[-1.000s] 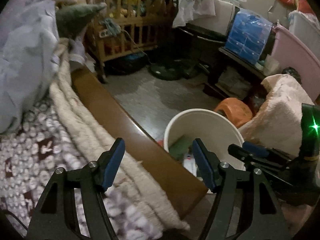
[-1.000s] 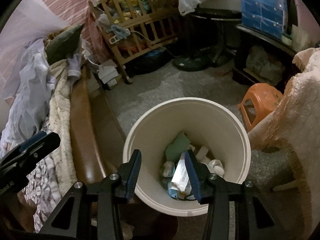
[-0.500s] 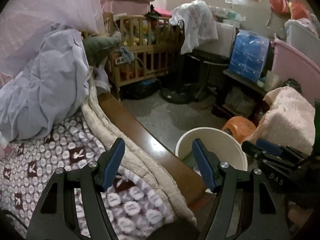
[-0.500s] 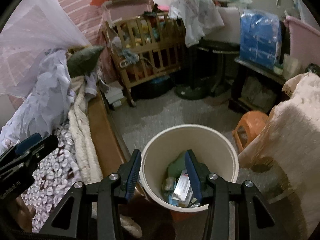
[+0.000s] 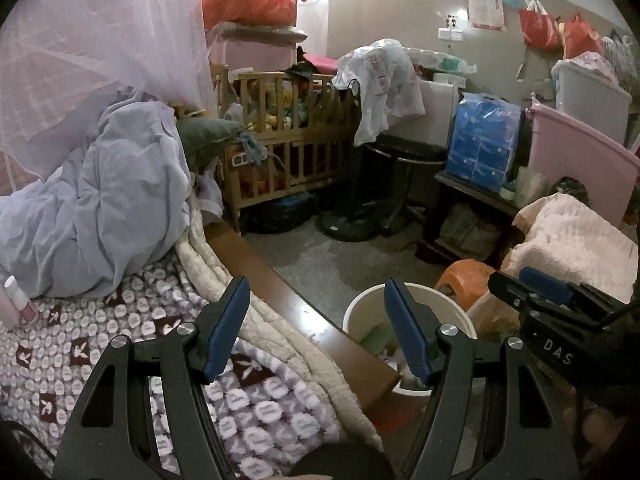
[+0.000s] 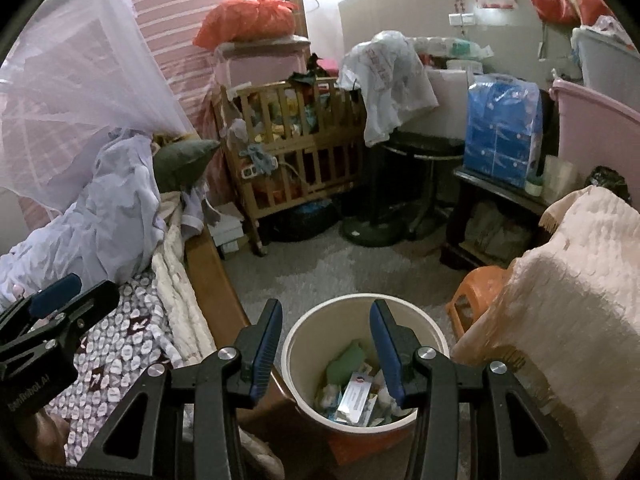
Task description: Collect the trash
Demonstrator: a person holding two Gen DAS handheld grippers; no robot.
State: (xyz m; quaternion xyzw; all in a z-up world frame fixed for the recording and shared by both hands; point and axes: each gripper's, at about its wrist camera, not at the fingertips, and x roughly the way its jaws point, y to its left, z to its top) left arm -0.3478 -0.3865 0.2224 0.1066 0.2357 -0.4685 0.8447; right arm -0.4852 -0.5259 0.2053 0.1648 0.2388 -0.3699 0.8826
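The left gripper (image 5: 316,326) is wide open and holds nothing. Its two blue pads (image 5: 226,326) stand far apart over the edge of the bed. Under it lies a purple blanket (image 5: 248,412) with white shapes on it, and beside that a fluffy cream blanket (image 5: 276,340). The brown wooden side of the bed (image 5: 304,312) runs past the right pad.

The right gripper (image 6: 325,346) is open too, and it is empty. It hangs over the white trash bin (image 6: 362,302), which stands on the floor just beside the bed. The bin shows between the two pads. Inside it is the trash (image 6: 354,394): a green thing, a flat white box and some small wrappers, all in a heap at the bottom.

An orange stool (image 6: 476,294) stands near the bin on the right. A pink fuzzy cloth (image 6: 568,300) hangs over something next to the stool.

On the bed there is a big pile of pale purple sheets (image 5: 100,200) and a green pillow (image 5: 204,132). A see-through net (image 5: 80,40) hangs above them. At the far left of the bed lies a small pink and white tube (image 5: 18,296).

Farther back stands a wooden crib (image 5: 288,140) full of stuff. A blue pack (image 5: 482,140) sits on a dark table, and a pink tub (image 5: 580,160) stands behind it
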